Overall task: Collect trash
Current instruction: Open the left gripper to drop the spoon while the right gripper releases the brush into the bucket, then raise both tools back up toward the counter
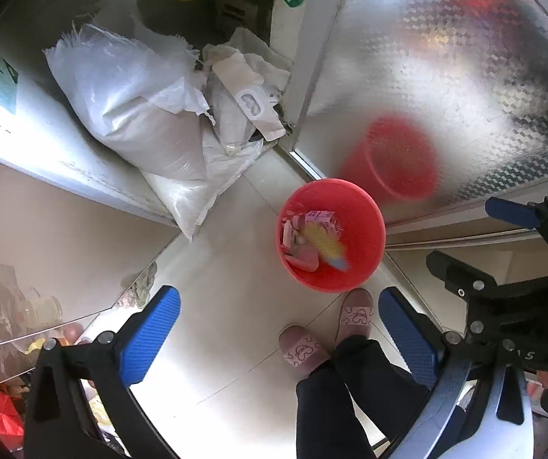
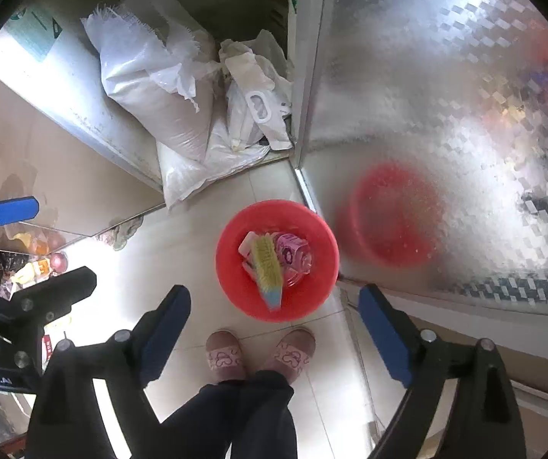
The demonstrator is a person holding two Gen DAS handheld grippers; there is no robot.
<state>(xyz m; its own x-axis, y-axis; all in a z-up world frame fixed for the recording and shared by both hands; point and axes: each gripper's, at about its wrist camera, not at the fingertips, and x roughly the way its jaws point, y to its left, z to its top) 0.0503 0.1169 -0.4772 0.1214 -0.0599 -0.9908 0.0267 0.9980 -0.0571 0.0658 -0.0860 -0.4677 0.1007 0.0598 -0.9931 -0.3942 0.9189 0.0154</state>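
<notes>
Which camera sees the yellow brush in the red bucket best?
The right wrist view. There the brush lies sharp and whole atop the trash in the bucket. The left wrist view shows it blurred.

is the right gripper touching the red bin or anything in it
Apart. The right wrist view shows the right gripper open and empty, high above the red bin, with bare floor tile and the person's slippers visible between its fingers.

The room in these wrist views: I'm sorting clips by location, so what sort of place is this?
Probably a home kitchen or storage corner: pale floor tiles, an open metal-clad cabinet holding white sacks, and a red bin of wrappers. The person stands in slippers.
</notes>
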